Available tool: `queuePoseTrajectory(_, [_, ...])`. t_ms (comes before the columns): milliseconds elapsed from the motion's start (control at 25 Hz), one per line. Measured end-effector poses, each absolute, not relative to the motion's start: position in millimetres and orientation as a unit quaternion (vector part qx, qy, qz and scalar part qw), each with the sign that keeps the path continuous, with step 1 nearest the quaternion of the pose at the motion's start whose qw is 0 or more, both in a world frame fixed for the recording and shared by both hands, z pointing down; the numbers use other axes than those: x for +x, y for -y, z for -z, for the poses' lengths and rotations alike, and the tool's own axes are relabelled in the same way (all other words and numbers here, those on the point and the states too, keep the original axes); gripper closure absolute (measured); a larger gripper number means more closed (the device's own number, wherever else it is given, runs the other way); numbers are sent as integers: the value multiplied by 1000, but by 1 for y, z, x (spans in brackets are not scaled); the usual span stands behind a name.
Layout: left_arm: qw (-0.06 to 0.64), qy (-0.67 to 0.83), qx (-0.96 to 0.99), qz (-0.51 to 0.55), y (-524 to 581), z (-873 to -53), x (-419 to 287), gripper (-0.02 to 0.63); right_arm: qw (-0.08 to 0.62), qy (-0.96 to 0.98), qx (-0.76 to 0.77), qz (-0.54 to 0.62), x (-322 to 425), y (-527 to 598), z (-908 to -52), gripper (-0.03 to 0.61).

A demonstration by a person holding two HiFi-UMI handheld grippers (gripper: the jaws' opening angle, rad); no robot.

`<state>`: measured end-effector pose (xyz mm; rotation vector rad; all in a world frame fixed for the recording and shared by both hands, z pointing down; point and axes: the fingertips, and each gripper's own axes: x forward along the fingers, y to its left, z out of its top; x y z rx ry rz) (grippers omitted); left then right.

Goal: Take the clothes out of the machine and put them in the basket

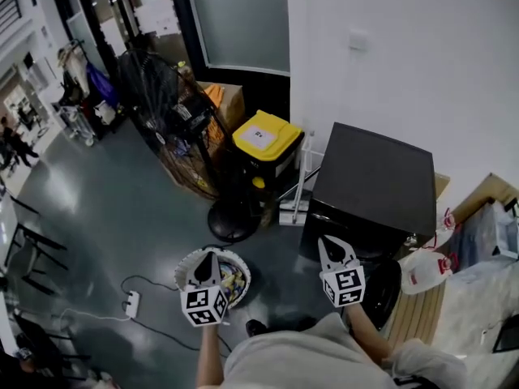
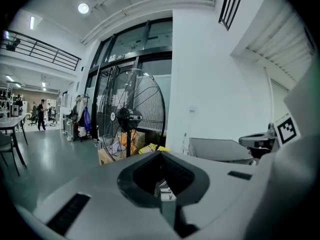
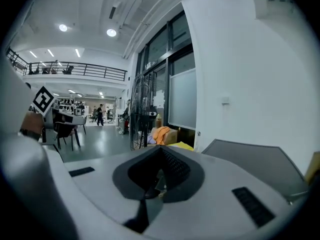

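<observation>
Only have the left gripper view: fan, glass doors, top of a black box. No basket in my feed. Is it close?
Observer: Yes. The head view shows the basket right under the left hand-held gripper, with coloured items in it.
Operator: Machine door state?
Observer: The round door at the front of the black machine looks swung open, just beside the right hand-held gripper.
Operator: Right one carrying anything?
Observer: No. The right gripper view shows its jaws together with nothing between them.
</observation>
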<state>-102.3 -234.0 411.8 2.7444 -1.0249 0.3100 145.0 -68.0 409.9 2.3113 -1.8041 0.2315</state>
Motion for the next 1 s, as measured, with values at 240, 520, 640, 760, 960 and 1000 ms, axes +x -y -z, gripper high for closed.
queuePoseTrajectory(240, [99, 344, 929, -99, 231, -409, -93, 595, 98, 611, 782, -74, 149, 68, -408, 557])
queuePoseTrajectory(520, [95, 346, 928, -102, 230, -410, -90, 595, 99, 613, 780, -74, 150, 68, -410, 557])
queuePoseTrajectory(640, [95, 344, 928, -104, 231, -410, -91, 595, 101, 614, 779, -74, 150, 70, -409, 557])
queuePoseTrajectory(760, [95, 345, 928, -105, 232, -410, -91, 595, 105, 613, 779, -73, 151, 70, -410, 557])
queuePoseTrajectory(960, [94, 346, 928, -103, 231, -410, -91, 595, 110, 615, 778, -72, 151, 68, -414, 557])
queuePoseTrajectory(1000, [93, 346, 928, -102, 231, -410, -91, 595, 111, 616, 777, -74, 150, 68, -415, 557])
